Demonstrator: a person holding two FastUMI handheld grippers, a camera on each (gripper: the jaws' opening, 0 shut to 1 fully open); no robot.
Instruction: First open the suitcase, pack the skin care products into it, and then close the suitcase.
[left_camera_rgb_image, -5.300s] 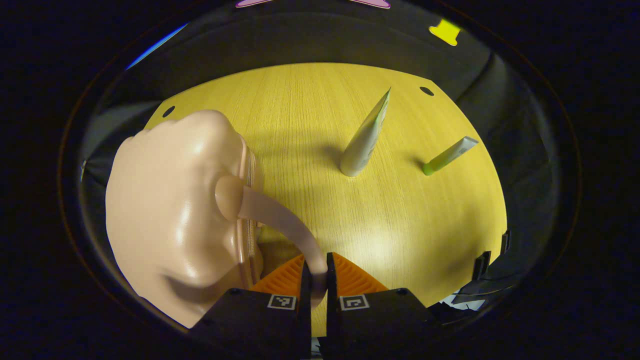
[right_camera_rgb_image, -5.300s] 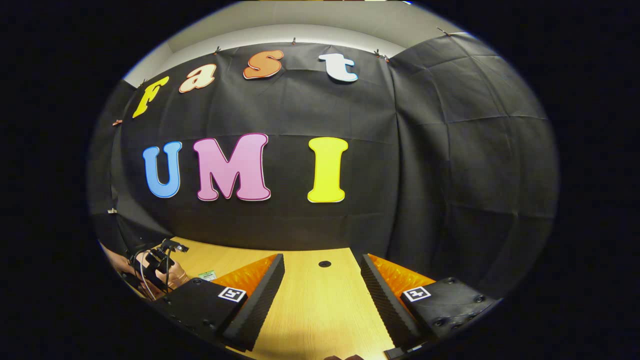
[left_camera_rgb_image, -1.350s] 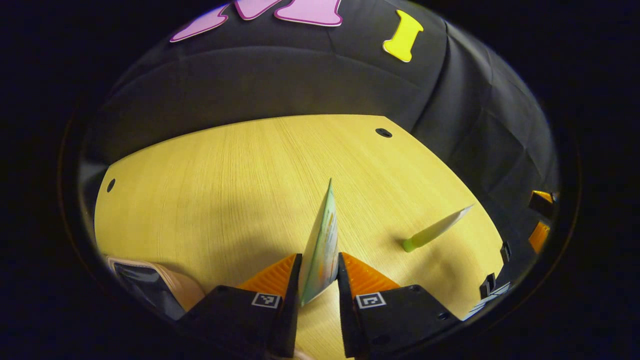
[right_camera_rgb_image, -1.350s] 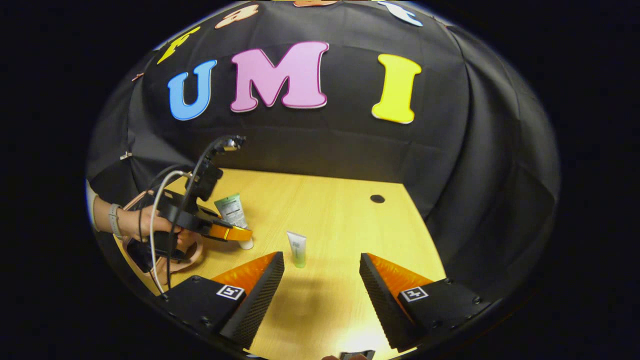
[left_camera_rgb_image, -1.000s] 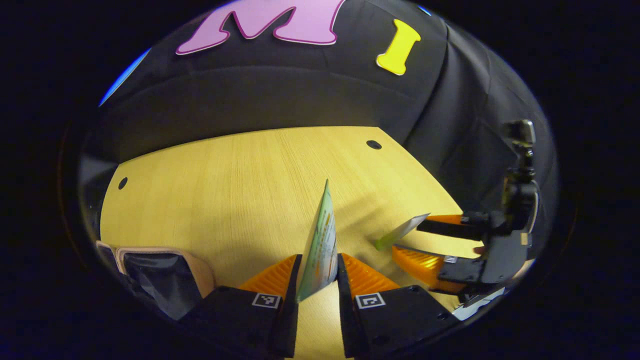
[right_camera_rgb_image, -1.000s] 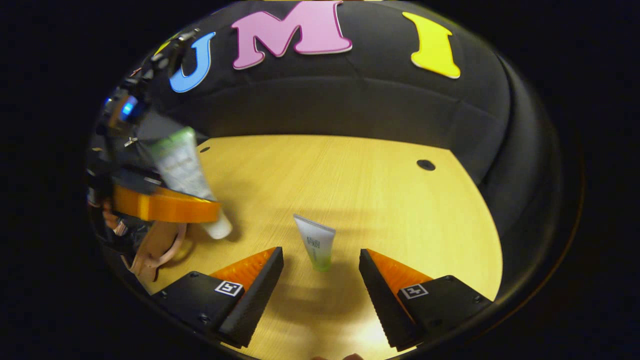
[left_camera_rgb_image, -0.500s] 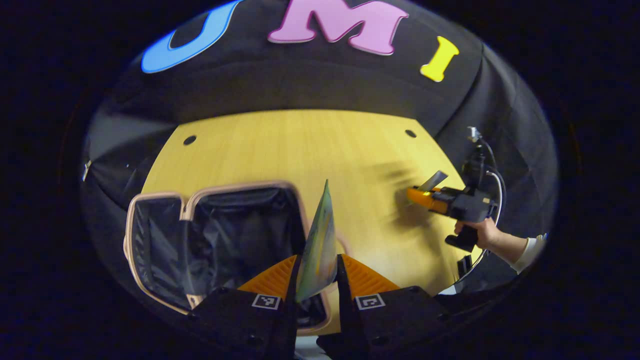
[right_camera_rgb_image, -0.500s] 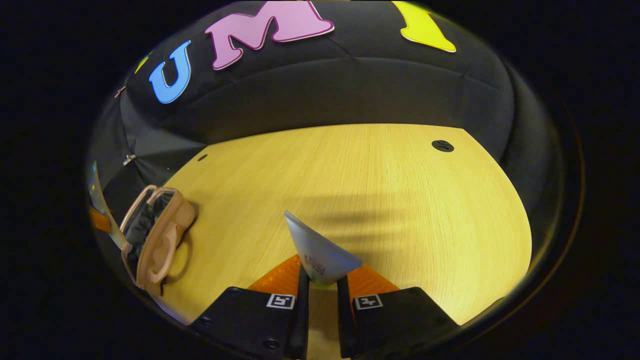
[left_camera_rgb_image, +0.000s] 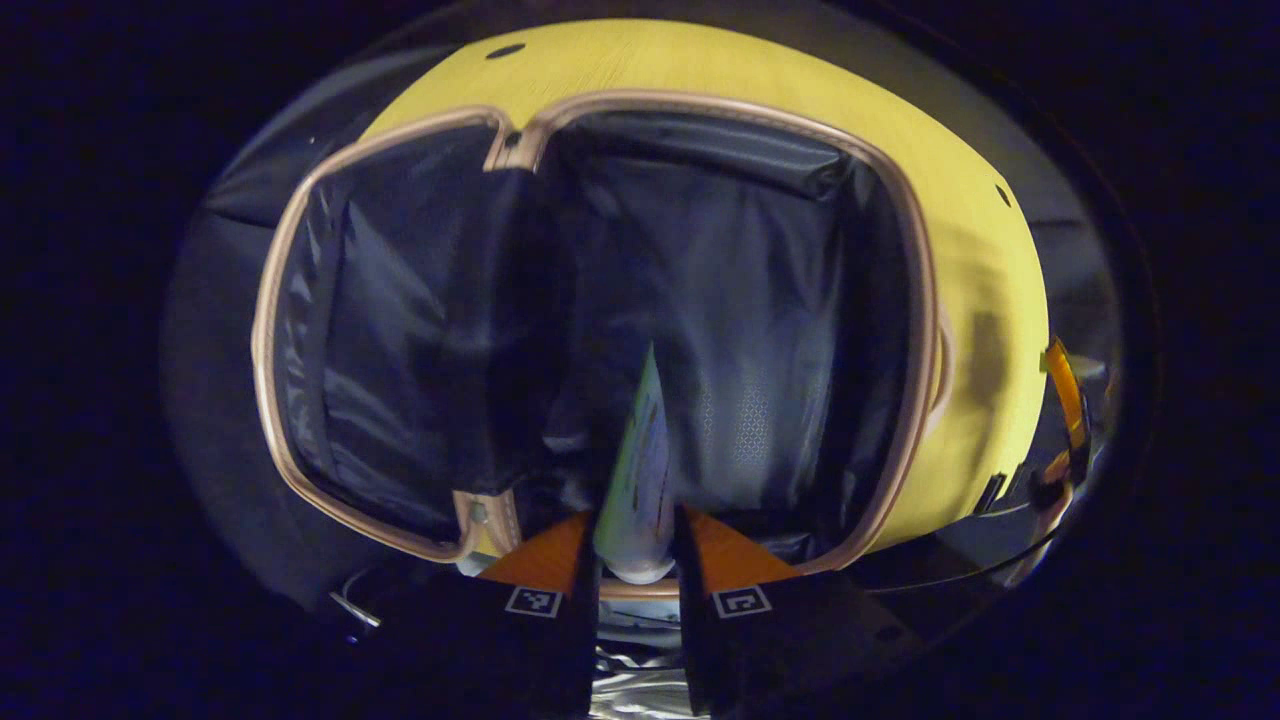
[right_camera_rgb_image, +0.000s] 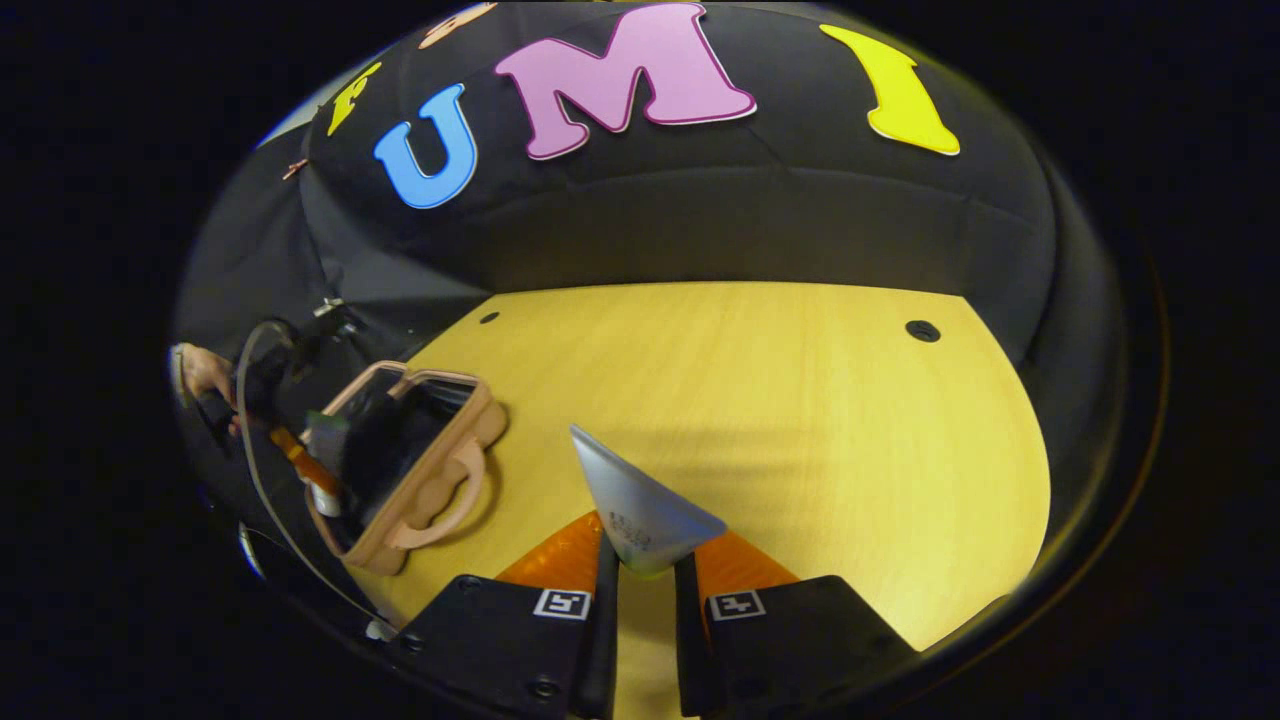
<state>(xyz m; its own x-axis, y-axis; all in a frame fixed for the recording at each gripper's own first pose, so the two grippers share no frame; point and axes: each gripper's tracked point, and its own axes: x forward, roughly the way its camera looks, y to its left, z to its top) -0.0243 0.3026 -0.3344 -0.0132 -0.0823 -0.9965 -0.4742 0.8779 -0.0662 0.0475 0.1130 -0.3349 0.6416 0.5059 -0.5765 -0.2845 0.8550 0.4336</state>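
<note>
L gripper (left_camera_rgb_image: 634, 545) pinching large tube (left_camera_rgb_image: 640, 470) over open suitcase (left_camera_rgb_image: 905, 300) | R gripper (right_camera_rgb_image: 640, 570) pinching small tube (right_camera_rgb_image: 640, 510) above table (right_camera_rgb_image: 800, 400)

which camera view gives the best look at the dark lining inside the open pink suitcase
The left gripper view: it looks straight down into the open pink suitcase, so the dark lining of both halves is spread out, behind the tube in the left gripper. The right gripper view shows the suitcase small, edge-on, its lining barely visible.
</note>
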